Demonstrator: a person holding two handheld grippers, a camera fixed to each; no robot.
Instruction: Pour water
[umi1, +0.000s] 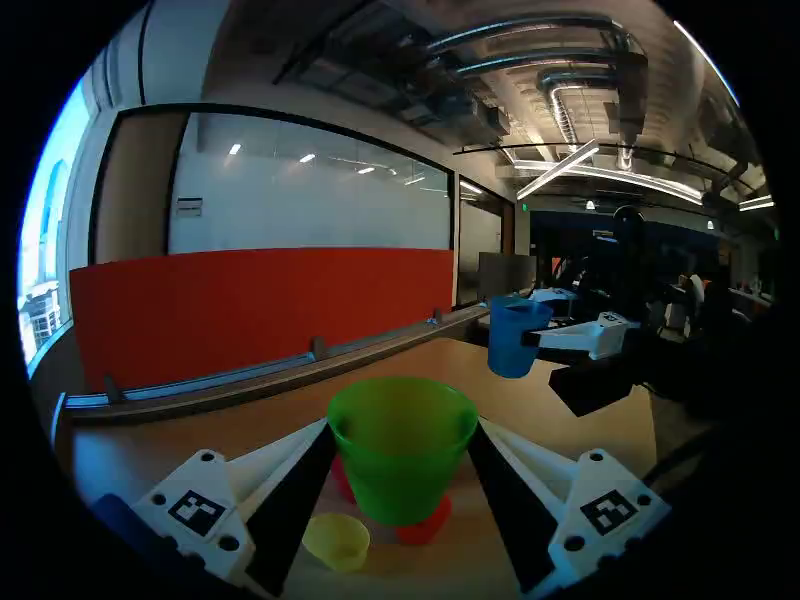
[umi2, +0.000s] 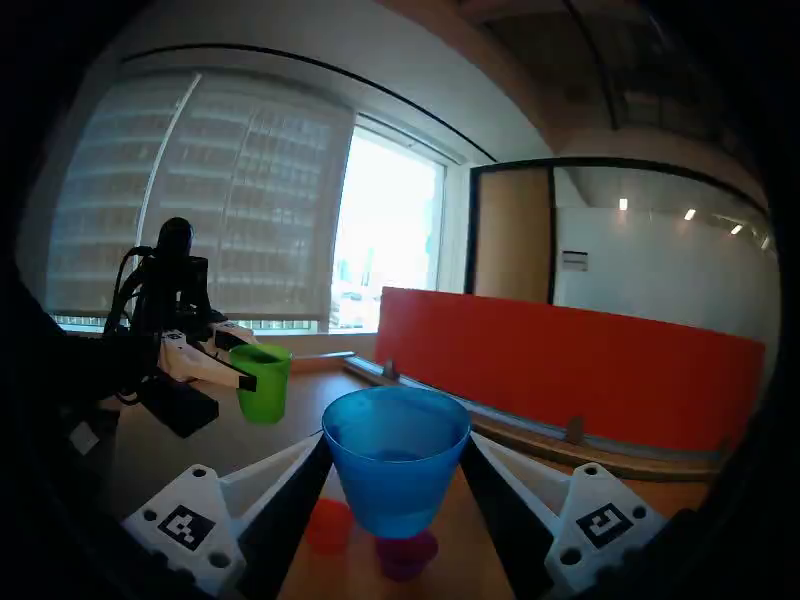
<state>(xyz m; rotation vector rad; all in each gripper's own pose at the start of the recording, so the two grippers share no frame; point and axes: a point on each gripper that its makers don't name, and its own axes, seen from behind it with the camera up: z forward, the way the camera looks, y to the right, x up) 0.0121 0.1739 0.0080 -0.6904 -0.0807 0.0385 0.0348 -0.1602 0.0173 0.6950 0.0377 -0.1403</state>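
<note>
Closest to my left gripper (umi1: 400, 432), its two fingers press on either side of the green cup (umi1: 402, 475), which stands upright between them, so that tool is closed on the cup. Under the cup, on the desk (umi1: 180, 445), sit a small yellow cup (umi1: 336, 540) and a red cup (umi1: 428, 525) just beside it; more red shows behind the green cup's base, but I cannot tell what it is. In the right gripper view my right gripper (umi2: 396, 450) is likewise clamped on the blue cup (umi2: 395, 490), upright, with a darker band low inside it that looks like water, though I cannot be sure. Below it a small purple cup (umi2: 405, 555) stands on the desk with a red cup near it. Farther out, each view catches the other tool: from the left gripper view the blue cup hangs upright over the far right part of the desk, and from the right gripper view the green cup sits well apart from the blue one. A rail (umi1: 300, 365) runs along the desk's far edge, the red partition (umi1: 260, 305) stands right behind it, with a glass wall (umi1: 310, 200) above and a bright window (umi2: 390, 235) beyond.
</note>
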